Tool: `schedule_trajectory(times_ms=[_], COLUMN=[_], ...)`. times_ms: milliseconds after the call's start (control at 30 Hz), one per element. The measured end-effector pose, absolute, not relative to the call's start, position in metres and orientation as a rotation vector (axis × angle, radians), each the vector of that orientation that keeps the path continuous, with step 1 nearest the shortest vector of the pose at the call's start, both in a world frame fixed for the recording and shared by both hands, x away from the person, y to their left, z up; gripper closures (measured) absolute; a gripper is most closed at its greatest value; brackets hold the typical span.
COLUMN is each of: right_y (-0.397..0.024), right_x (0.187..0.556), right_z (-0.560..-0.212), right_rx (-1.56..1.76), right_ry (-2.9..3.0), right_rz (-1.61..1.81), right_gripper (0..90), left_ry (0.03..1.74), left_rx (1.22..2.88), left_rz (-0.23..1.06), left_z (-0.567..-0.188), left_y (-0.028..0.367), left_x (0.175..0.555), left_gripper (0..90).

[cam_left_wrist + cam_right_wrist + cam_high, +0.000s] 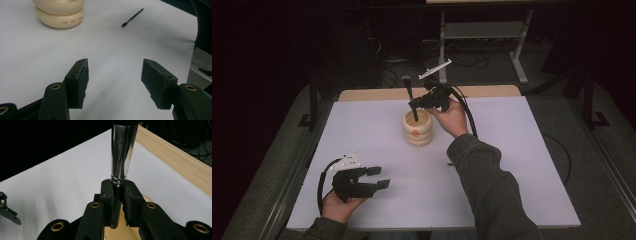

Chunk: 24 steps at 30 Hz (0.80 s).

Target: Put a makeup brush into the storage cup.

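A cream ribbed holder (418,129) stands on the white sheet at mid table. My right gripper (414,104) hovers just above its mouth, shut on a black makeup brush (410,95) held upright, bristle head up and handle tip down inside the holder. In the right gripper view the pads (108,192) clamp the black handle just below the chrome ferrule (122,157), with the holder (117,231) underneath. My left gripper (381,177) rests at the front left, open with nothing between its jaws (115,72). A thin black brush (132,18) lies on the sheet to the right of the holder (60,12).
The white sheet (512,165) covers most of the table. A wooden strip (377,94) runs along its far edge. A metal frame (482,35) and cables sit on the dark floor beyond. My left gripper (7,213) shows at the left edge of the right gripper view.
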State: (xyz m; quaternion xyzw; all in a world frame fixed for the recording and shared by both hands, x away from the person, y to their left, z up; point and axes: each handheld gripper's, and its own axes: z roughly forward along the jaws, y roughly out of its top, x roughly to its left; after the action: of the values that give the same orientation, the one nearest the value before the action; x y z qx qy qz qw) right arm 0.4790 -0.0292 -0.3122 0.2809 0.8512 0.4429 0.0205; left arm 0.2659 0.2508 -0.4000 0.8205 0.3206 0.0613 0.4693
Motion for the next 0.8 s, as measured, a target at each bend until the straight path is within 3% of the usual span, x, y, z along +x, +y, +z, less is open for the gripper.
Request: schedule_trajectory(times_ms=[800], right_y=[-0.033], right_x=[0.481], right_z=[-0.327], right_rx=[0.907], right_ry=[2.613], right_rz=[1.363], right_gripper=[78.1], left_ry=[0.773], left_rx=[2.019], left_rz=[0.133], left_z=[-0.401], left_y=[0.247], left_x=[0.267], left_gripper=[36.8])
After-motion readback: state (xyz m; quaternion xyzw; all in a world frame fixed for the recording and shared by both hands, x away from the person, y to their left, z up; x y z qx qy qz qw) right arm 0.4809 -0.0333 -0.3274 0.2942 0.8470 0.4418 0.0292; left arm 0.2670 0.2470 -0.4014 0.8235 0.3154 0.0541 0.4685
